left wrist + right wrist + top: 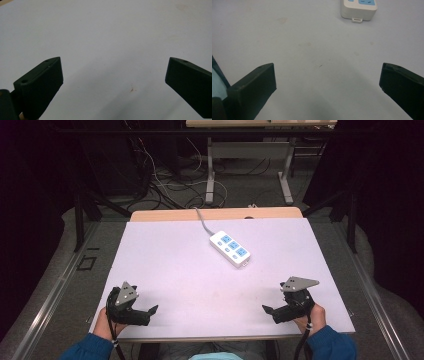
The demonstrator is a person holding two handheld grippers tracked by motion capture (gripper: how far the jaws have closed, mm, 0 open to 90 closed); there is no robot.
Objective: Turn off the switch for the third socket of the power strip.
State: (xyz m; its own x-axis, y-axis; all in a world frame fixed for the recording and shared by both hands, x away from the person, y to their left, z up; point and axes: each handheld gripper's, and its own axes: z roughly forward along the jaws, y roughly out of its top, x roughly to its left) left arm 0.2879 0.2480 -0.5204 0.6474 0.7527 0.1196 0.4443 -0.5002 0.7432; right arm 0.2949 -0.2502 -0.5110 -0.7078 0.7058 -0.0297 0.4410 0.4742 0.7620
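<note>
Two hand-held grippers rest at the near edge of the table, one in each hand. The left gripper sits at the near left corner, its two black jaws spread wide with nothing between them; in the left gripper view there is bare white tabletop in the gap and a small brownish speck just ahead of the jaws. The right gripper sits at the near right corner, its two jaws likewise standing wide apart and holding nothing; in the right gripper view the gap shows bare surface.

One white power strip lies on the table, well ahead of both grippers, nearer the right one and off to that gripper's left. It carries three blue socket faces and lies at a slant across the table. One grey cable runs from its far end to the far edge of the table. In the right gripper view the strip's near end shows ahead of the jaws, towards the right jaw's side, well apart from both
</note>
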